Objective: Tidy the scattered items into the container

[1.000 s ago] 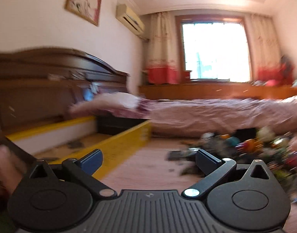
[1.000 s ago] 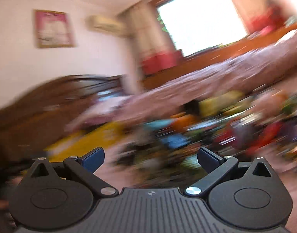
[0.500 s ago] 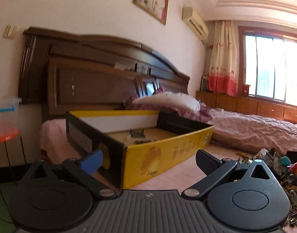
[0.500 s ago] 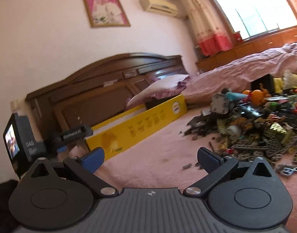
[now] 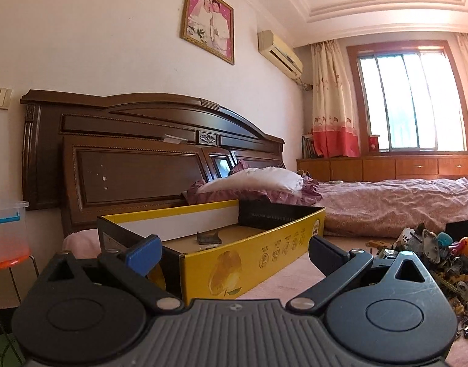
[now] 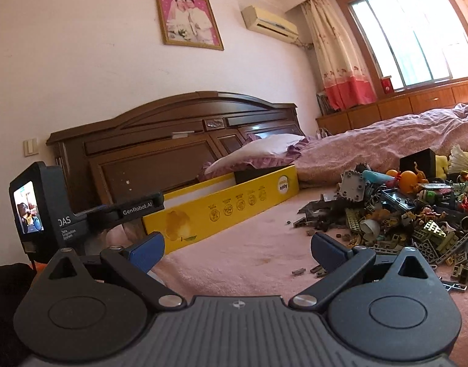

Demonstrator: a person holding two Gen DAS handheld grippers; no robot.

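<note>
Left wrist view: low over the floor, close to the yellow box (image 5: 249,263), facing the headboard (image 5: 142,153).
Right wrist view: low, farther back, facing box side (image 6: 227,205) and toy pile (image 6: 417,214) at right.
Shared: box, headboard, bed (image 5: 402,202), window (image 6: 417,33).

Pink carpeted floor (image 6: 249,253) carries everything. Long yellow cardboard box (image 5: 249,263) lies open on it, just in front of the bed (image 5: 402,202), a couple of small dark pieces (image 5: 208,238) on its bottom. Big heap of mixed toy parts (image 6: 417,214) sits on the floor to the right, well apart from the box. A few loose bits (image 6: 307,270) lie scattered beside the heap.
</note>
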